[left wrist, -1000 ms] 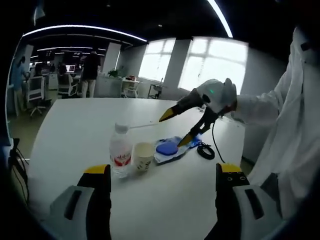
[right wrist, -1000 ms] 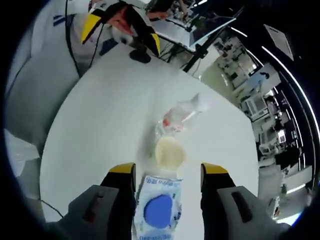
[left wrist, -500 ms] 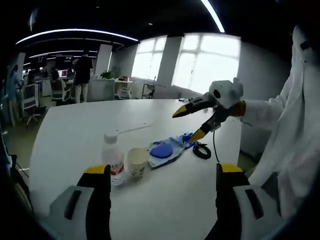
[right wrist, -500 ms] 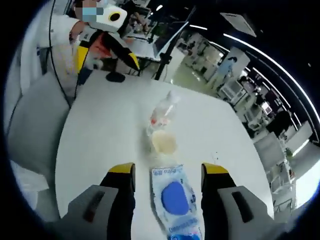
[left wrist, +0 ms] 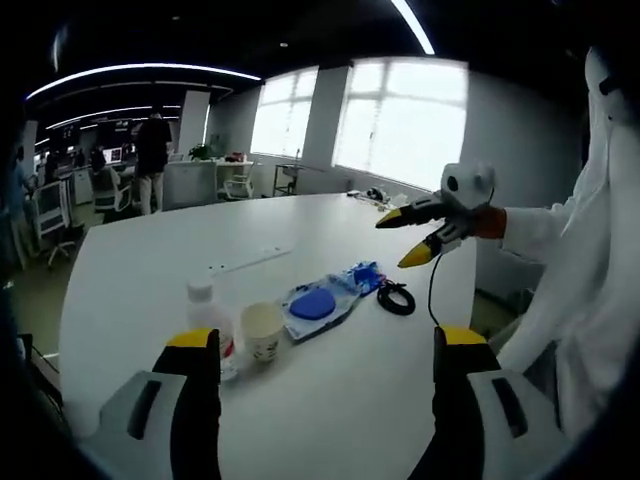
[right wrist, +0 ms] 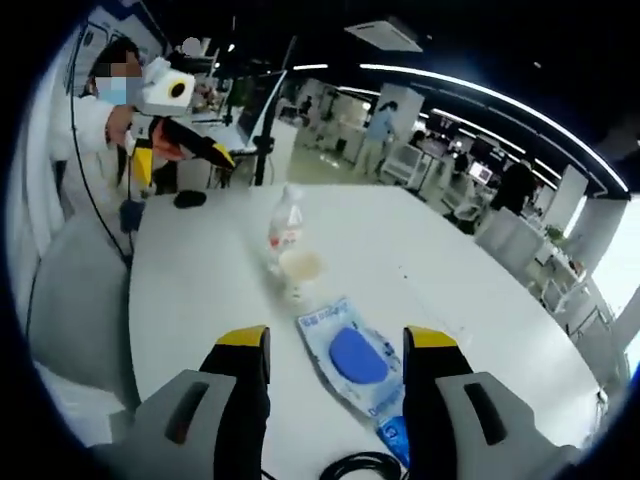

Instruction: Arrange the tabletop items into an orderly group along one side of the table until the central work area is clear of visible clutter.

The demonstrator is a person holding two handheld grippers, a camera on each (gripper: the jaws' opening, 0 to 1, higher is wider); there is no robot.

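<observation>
White table (left wrist: 150, 270) in an open-plan office.

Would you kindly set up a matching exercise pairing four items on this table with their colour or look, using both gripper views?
Things:
1. water bottle
2. paper cup
3. wipes pack
4. coiled cable

Looks:
A. black loop
B. clear, red label, white cap
C. blue oval lid
D. pale cream, open top

Pairs: 1-B, 2-D, 3-C, 4-A
</observation>
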